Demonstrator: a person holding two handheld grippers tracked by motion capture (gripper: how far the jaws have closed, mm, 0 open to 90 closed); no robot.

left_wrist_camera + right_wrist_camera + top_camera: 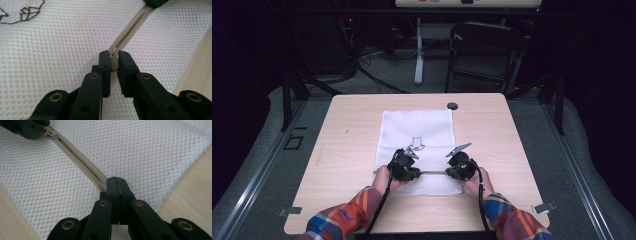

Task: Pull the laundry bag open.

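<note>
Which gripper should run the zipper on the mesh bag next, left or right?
Left, probably. The left gripper is shut on the zipper pull, while the right gripper pinches the zipper end, anchoring the mesh bag.

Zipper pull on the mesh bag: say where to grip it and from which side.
Grip the small beige zipper pull by its flat faces, coming along the zipper line from the left end, as the left gripper does; the right gripper pinches the zipper's other end.

dim surroundings, table lit, close-ups sharp

Lab-like recording room: dark surroundings, wooden table [352, 125], folding chair [484, 47], floor cables [372, 75].
</note>
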